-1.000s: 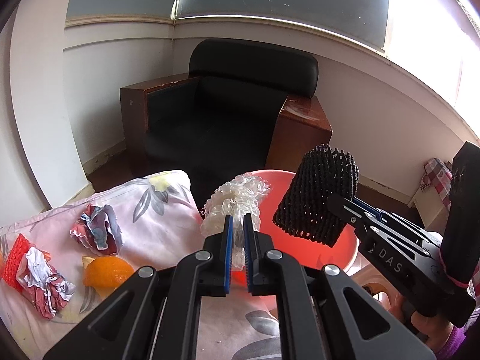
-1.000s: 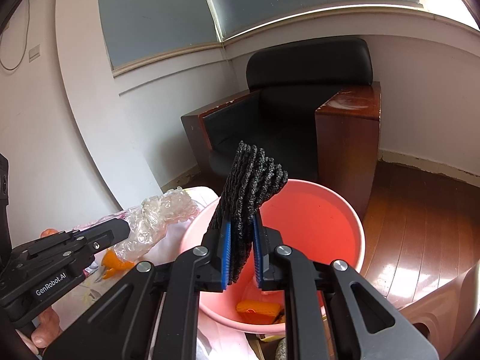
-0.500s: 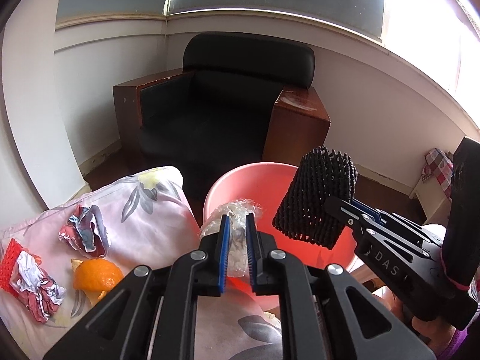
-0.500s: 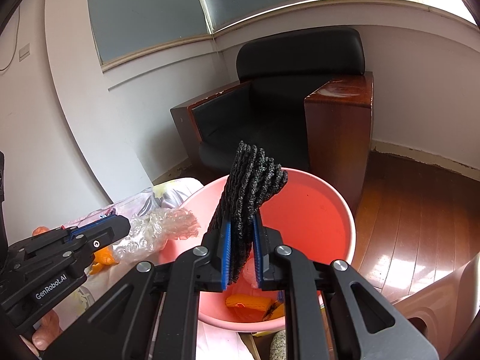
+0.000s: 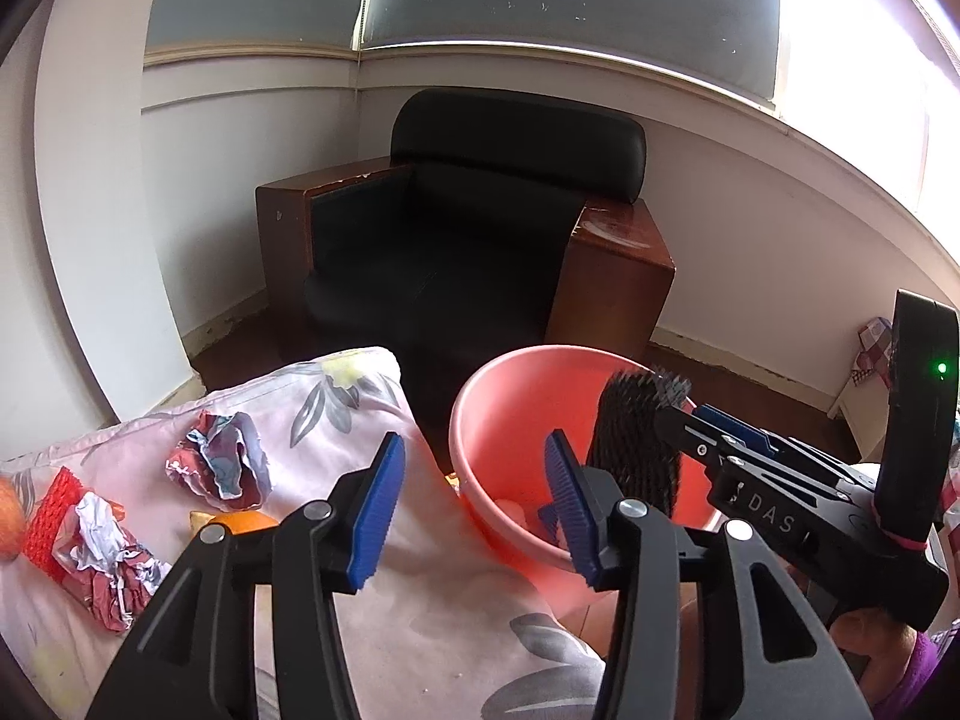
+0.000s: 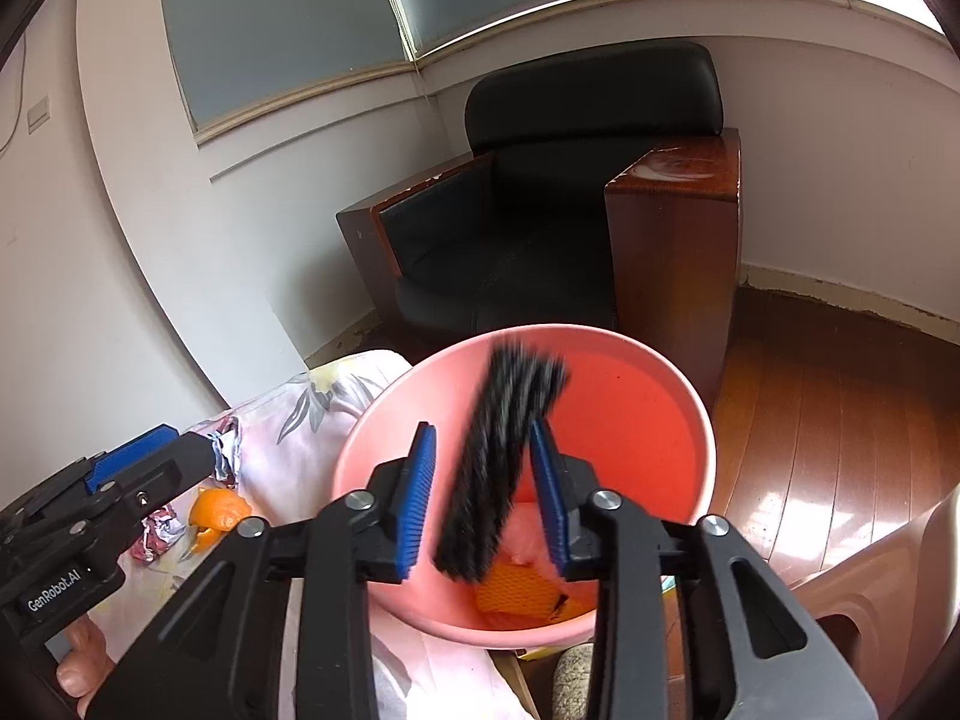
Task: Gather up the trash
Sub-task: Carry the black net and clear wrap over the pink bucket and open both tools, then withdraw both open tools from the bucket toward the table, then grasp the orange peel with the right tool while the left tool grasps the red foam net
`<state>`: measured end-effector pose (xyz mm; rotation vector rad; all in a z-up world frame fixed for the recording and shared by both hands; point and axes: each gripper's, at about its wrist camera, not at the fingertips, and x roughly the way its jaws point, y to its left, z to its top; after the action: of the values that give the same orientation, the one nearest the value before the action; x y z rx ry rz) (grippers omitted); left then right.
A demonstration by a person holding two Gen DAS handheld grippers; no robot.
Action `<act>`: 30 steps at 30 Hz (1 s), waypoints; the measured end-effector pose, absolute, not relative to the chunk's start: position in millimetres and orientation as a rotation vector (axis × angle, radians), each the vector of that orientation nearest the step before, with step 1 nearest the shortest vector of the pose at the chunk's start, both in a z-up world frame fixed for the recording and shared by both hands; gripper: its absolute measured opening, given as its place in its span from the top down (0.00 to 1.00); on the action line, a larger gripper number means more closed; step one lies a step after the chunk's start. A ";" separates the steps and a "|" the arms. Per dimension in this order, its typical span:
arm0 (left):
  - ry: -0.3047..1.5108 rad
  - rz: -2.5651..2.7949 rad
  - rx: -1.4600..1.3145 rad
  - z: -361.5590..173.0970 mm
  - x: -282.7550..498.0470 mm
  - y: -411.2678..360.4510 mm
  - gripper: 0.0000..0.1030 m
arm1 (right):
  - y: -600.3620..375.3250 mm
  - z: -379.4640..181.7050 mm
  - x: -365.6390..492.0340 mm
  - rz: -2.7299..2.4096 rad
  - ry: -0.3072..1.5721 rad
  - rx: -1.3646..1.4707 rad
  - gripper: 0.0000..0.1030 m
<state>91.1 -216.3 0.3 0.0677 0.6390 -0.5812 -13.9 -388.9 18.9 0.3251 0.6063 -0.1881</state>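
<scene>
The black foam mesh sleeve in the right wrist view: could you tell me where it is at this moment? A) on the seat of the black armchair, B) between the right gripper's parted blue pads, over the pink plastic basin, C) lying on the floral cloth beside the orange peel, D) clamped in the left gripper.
B: the black foam mesh sleeve is blurred and tilted between the right gripper's parted pads, above the pink plastic basin; those jaws have just been opening.

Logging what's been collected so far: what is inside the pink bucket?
In the pink bucket: an orange mesh piece and something pale. The black foam net and gripper fingers hide the rest.
</scene>
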 end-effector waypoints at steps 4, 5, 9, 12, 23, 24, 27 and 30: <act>0.635 -0.559 0.057 2.9 86.1 -196.1 0.53 | -379.8 25.6 -16.6 -0.181 0.596 0.311 0.64; 0.633 -0.552 0.052 4.0 84.8 -189.5 0.53 | -377.1 26.9 -17.2 -0.176 0.594 0.307 0.64; 0.621 -0.516 0.030 7.6 81.2 -162.2 0.52 | -366.0 31.6 -17.6 -0.157 0.593 0.283 0.64; 0.612 -0.475 0.003 10.1 78.7 -136.6 0.50 | -354.6 35.0 -17.2 -0.140 0.594 0.266 0.64; 0.602 -0.287 -0.080 8.7 76.5 -39.1 0.43 | -316.1 40.4 -7.6 -0.057 0.623 0.236 0.64; 0.602 -0.270 -0.083 8.9 78.1 -31.6 0.42 | -312.8 39.4 -6.1 -0.045 0.630 0.241 0.64; 0.601 -0.212 -0.091 7.2 78.3 -3.5 0.41 | -304.4 33.8 0.3 -0.010 0.657 0.259 0.64; 0.608 -0.164 -0.099 3.4 79.9 20.1 0.41 | -293.6 27.3 7.7 0.021 0.685 0.271 0.64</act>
<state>79.9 20.1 3.4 -0.0987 0.6078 -0.1642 7.7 -293.6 27.3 0.2711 0.6851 0.0212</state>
